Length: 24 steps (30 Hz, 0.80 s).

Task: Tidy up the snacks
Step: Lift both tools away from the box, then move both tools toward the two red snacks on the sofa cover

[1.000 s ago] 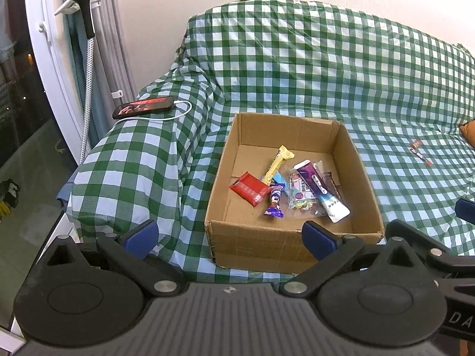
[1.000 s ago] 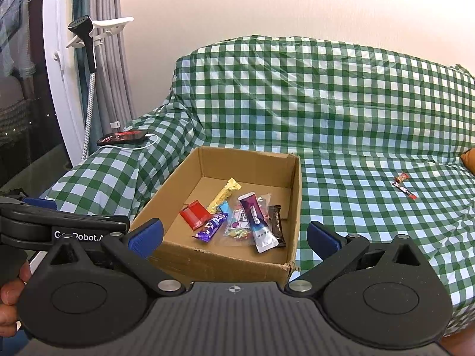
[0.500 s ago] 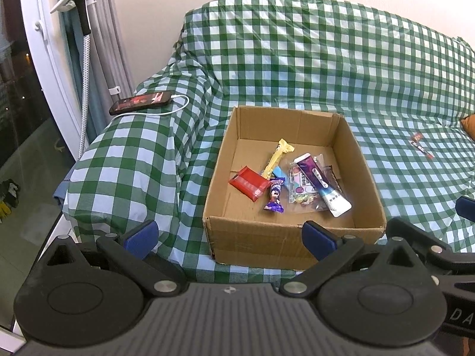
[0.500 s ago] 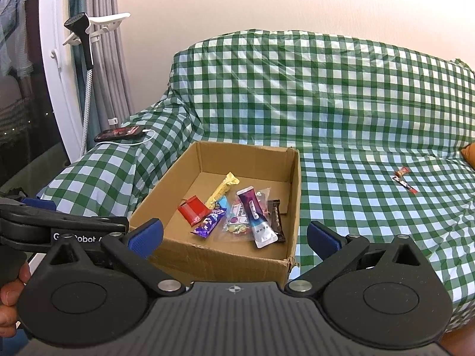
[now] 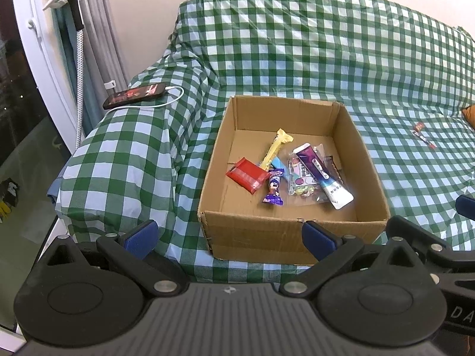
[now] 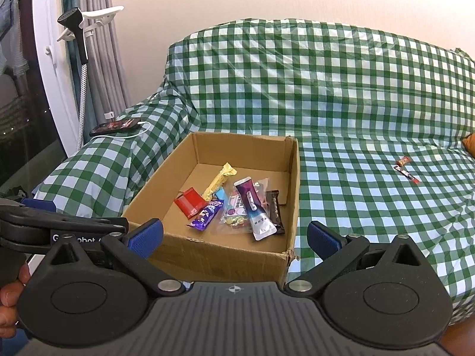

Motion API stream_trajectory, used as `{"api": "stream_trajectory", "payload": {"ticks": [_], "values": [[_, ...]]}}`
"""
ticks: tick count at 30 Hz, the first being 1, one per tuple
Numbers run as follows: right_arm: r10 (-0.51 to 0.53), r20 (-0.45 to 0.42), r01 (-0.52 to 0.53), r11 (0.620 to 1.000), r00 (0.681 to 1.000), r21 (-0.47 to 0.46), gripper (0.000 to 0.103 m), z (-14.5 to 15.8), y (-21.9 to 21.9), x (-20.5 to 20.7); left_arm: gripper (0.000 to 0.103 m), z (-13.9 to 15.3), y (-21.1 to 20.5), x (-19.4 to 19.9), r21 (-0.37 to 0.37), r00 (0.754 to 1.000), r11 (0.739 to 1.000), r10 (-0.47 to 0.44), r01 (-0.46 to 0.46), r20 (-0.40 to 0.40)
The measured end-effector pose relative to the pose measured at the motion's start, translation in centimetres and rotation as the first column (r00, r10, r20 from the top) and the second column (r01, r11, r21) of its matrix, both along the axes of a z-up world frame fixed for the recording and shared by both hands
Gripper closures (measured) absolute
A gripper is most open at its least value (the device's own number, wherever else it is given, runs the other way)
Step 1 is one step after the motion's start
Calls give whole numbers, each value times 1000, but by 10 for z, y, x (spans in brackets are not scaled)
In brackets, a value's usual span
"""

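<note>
An open cardboard box [image 5: 371,175] [image 6: 292,184] sits on a sofa covered in green checked cloth. Inside lie several snacks: a red packet [image 5: 246,175] [image 6: 190,201], a yellow bar [image 5: 276,148] [image 6: 218,182], a purple wrapper [image 5: 273,191] [image 6: 207,215], a purple-and-white pouch [image 5: 322,175] [image 6: 255,207] and a dark bar [image 6: 274,210]. Two small red snacks [image 5: 423,138] [image 6: 405,169] lie on the seat to the right. My left gripper [image 5: 230,234] and right gripper [image 6: 234,235] are both open and empty, just in front of the box.
A phone [image 5: 135,95] [image 6: 114,126] on a white charging cable lies on the sofa's left armrest. A garment steamer [image 5: 72,3] and curtains stand at the far left by a window. An orange cushion corner [image 6: 469,145] shows at the right edge.
Both grippers have risen a little and pulled slightly back, so the box sits lower in each view. Nothing was picked up or let go.
</note>
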State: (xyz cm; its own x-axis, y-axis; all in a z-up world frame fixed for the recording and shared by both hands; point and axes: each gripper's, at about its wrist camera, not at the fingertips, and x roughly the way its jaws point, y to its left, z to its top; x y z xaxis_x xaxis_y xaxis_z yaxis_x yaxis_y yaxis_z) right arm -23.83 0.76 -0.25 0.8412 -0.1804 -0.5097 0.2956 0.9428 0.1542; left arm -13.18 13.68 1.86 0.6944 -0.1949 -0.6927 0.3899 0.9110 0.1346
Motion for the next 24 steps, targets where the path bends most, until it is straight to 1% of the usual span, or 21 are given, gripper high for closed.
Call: {"api": "stream_trajectory", "payload": {"ticks": [5, 11, 17, 24], "values": [[-3, -6, 3, 1000, 1000, 11, 0, -3, -6, 3, 0, -2, -6, 3, 16, 1000, 1000, -11, 11, -1], [-22, -3, 22, 1000, 1000, 19, 0, -6, -16, 4, 0, -2, -22, 6, 40, 999, 998, -45, 45, 2], [-78, 3, 77, 996, 997, 41, 0, -7, -38, 2, 0, 2, -49, 12, 55, 996, 995, -88, 88, -3], [-173, 1, 173, 983, 985, 61, 0, -12, -79, -5, 0, 8, -96, 16, 54, 987, 986, -158, 158, -8]]}}
